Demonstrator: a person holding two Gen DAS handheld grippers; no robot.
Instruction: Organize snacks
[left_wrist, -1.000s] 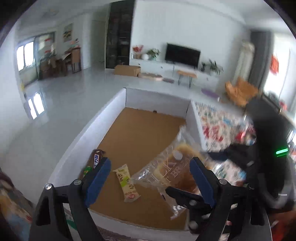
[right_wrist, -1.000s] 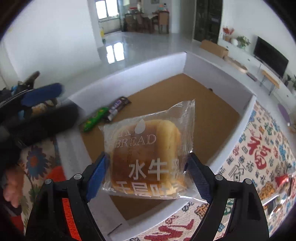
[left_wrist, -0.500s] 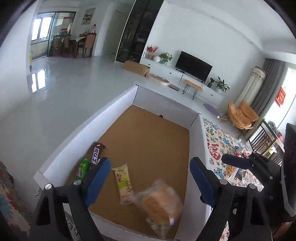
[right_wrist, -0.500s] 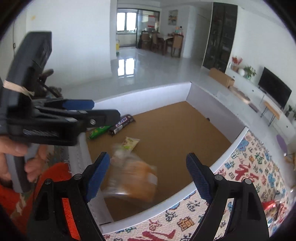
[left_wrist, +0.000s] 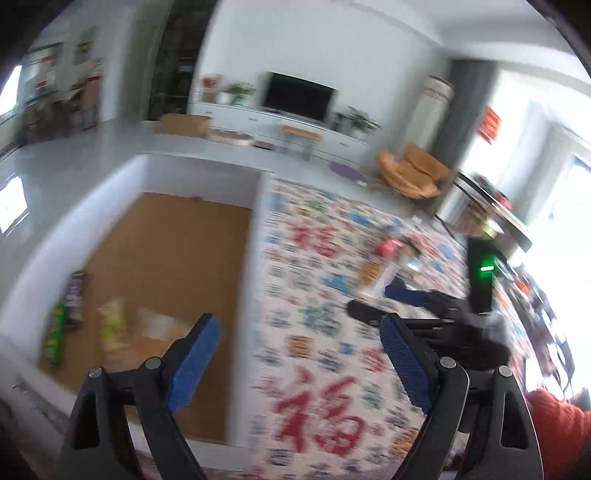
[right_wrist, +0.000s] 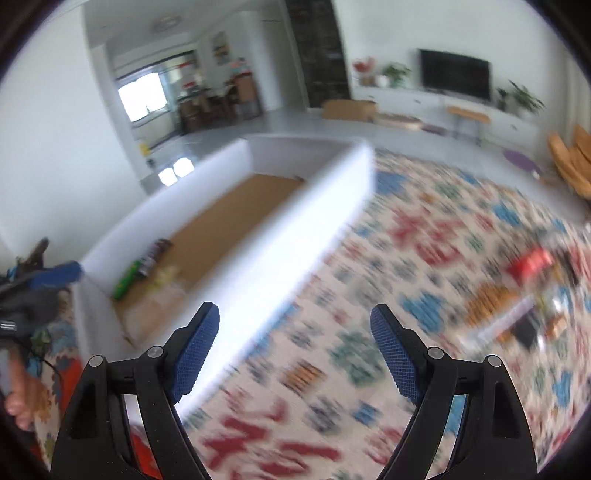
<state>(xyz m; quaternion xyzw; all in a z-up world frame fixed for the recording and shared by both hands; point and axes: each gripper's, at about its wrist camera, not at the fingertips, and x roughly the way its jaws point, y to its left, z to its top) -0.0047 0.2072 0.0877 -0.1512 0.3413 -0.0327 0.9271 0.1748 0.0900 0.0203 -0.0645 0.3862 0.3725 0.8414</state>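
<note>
Inside white box (left_wrist: 147, 173): four snacks (left_wrist: 110, 328); both jaws spread, empty.

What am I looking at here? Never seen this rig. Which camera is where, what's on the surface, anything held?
No robot arm: a person carries a two-finger clamp in each hand, each with a fisheye camera looking forward along its blue-padded fingers. One picture looks out from the left gripper, the other from the right gripper. Both stand open and hold nothing. The right gripper also shows at the right of the left view.

Below is a patterned cloth with a white-walled box with a brown floor. In it lie a green packet, a dark bar, a yellowish packet and a clear-wrapped bread. More snacks sit loose on the cloth, too blurred to name.
</note>
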